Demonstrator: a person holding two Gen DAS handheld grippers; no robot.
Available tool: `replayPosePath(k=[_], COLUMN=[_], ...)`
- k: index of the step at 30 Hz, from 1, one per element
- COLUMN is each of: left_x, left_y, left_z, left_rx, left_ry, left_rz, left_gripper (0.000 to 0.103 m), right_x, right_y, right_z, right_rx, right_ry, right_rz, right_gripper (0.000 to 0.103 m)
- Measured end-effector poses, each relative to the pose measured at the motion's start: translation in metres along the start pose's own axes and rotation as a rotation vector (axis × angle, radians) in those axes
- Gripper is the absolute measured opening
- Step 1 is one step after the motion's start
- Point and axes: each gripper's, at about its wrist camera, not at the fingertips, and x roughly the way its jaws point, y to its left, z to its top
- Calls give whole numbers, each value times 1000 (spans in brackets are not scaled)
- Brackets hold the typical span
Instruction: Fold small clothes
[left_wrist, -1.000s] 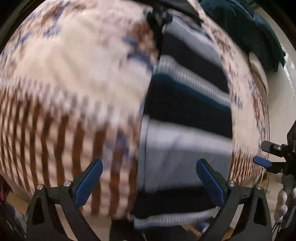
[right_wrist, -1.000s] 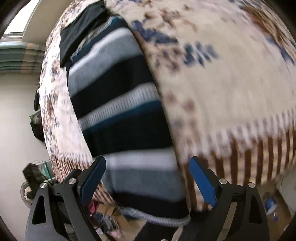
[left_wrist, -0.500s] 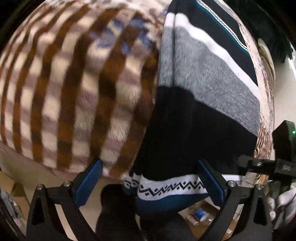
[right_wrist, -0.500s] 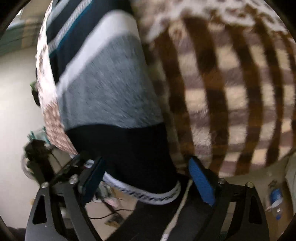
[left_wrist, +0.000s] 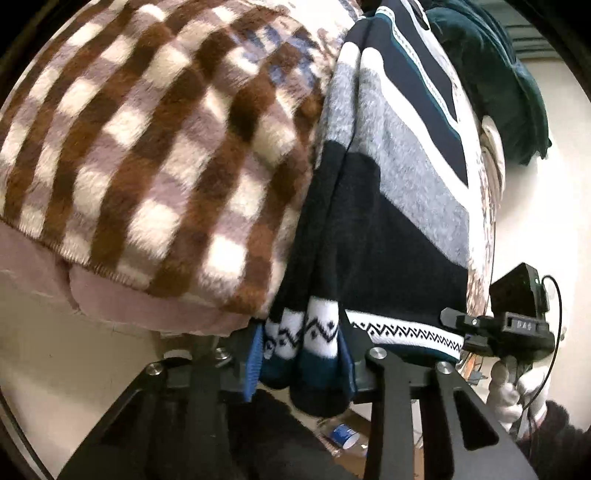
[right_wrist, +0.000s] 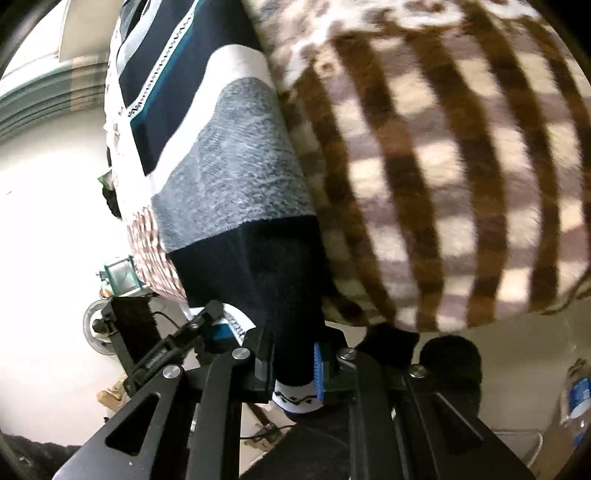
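Observation:
A knit sweater (left_wrist: 399, 206) with navy, grey and white stripes and a zigzag hem lies on the bed, its hem hanging over the edge. My left gripper (left_wrist: 301, 369) is closing, its blue pads (left_wrist: 255, 365) pressing a bunched left part of the hem. In the right wrist view the sweater (right_wrist: 236, 162) runs down into my right gripper (right_wrist: 295, 373), which is closing on the hem's right corner. Each gripper shows in the other's view: the right gripper (left_wrist: 480, 328) at the hem's far end, the left gripper (right_wrist: 177, 343) at the lower left.
A fluffy brown-and-cream checked blanket (left_wrist: 147, 147) covers the bed, with a pink edge (left_wrist: 129, 299) below it. A dark teal garment (left_wrist: 498, 74) lies at the far right. A water bottle (right_wrist: 576, 398) and clutter are on the floor. A white-gloved hand (left_wrist: 509, 391) holds the right tool.
Both grippers came down from above the sweater to its hem at the bed's edge. Their jaws went from wide open to closed on the hem.

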Motion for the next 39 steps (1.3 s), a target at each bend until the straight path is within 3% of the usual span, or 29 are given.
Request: replayPosePath(k=[1,3,4,5,6,10,11,12,15,27,30,33,39], left_x=[1,10,13,18,23,25,23,19,5,-76,-78,-78,-58], left_y=[6,14,16,18,20,10,7,0,-18,-68,-78,-63,-55], left_z=[-2,-2,-2,3,5,10,7,3,-2,27,27,14,-2], left_rx=[4,-13,-27,-44,-64,-39,-24,-10,14,-37,-66,-130,-211], left_ry=[4,25,34,45,52,36,30,24,0,-86,-99,-95,-52], left_rz=[-1,-41,-51,-67,-105,-131,-124,-114,-81,-122,-110,-97,-61], left_gripper=[32,34,39,52,58,56,45,29,16,14,14,14,14], right_x=[2,9,12,15,19,29,29,27,19,-60,-84,-99,-80], right_y=[-4,-12,-14,-14,-14,-14,-13,-11,-7,48,69,86,89], right_z=[1,3,4,6,6,11,10,7,-4,-10,-10,-9,-23], right_rx=[2,30,30,24,14,-14,-25,-35,-47,-98,-130,-173,-198], right_ry=[15,49,64,70,75,84,86,78,70,-33,-55,-56,1], right_rz=[6,25,23,28,20,-3,-6,-15,-12,112,129,111,40], right_gripper=[22,49,55,58,58,57,49,34,21,19,18,18,18])
